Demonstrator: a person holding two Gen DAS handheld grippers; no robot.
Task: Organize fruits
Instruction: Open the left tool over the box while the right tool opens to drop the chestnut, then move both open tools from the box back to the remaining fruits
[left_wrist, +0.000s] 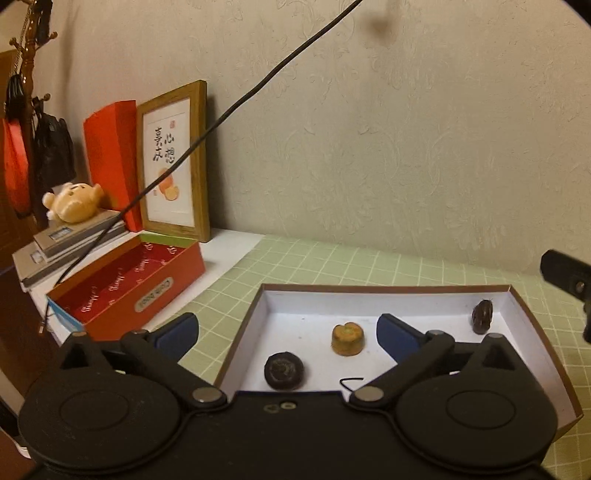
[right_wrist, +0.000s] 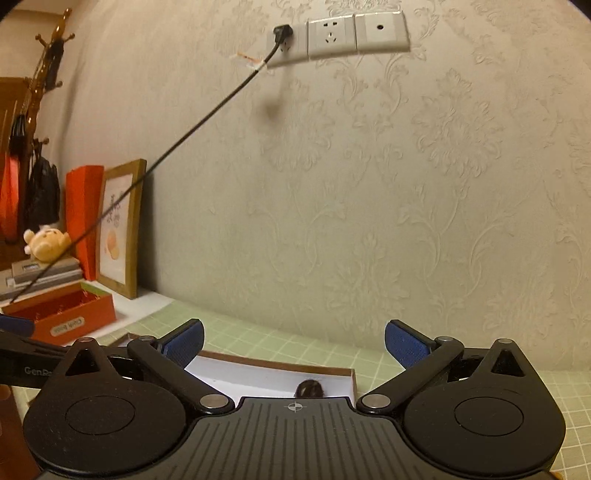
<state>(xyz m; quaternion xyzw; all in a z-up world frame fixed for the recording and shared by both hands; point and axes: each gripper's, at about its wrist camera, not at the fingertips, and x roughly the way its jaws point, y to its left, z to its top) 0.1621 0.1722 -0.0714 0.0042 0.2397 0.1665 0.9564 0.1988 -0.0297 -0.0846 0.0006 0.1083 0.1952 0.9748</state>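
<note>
We're holding the left gripper (left_wrist: 287, 330) wide open, gripping nothing, over the tray (left_wrist: 388, 295). Sitting inside: a dark piece (left_wrist: 283, 370), an orange piece (left_wrist: 347, 339), a dark one (left_wrist: 482, 315) far right. Right gripper (right_wrist: 294, 341) is gaping too, empty.

A home — patterned wallpaper (right_wrist: 369, 221), framed calligraphy (left_wrist: 171, 162) (plush toy (left_wrist: 74, 202) too).

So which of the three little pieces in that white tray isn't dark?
The orange-brown moulded piece in the middle of the white brown-rimmed tray; the round one in front and the one in the far right corner are both dark.
</note>
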